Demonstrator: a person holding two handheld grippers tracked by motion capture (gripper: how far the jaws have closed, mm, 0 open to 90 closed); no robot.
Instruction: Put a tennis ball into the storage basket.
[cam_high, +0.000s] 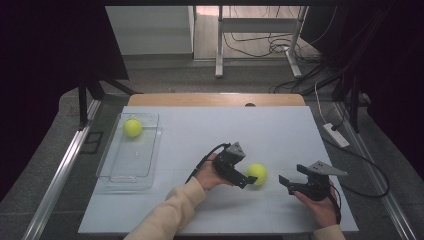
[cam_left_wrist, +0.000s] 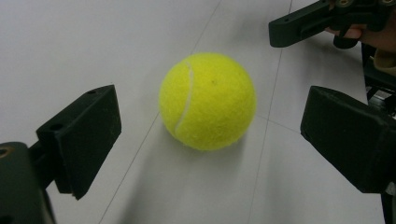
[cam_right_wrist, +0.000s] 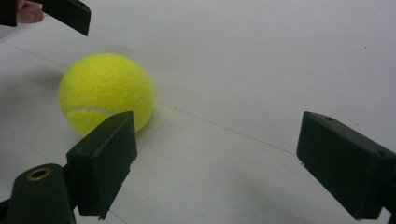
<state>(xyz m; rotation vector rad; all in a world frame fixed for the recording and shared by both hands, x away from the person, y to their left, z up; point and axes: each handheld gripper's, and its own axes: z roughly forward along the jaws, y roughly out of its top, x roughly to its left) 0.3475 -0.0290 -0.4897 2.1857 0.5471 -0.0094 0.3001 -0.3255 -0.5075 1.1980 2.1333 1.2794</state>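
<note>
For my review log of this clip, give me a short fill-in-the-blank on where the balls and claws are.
1. The yellow felt tennis ball near the left claw rests on the ____.
2. The other yellow tennis ball lies in the clear plastic ____.
3. Both claws stand ____; the right claw holds nothing.

Missing: table; tray; open

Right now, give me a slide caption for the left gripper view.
Open left gripper lines up on a yellow tennis ball resting on the white table.

tennis ball (cam_high: 257, 173) | yellow-green, fuzzy | resting on white table (cam_high: 280, 135)
</note>
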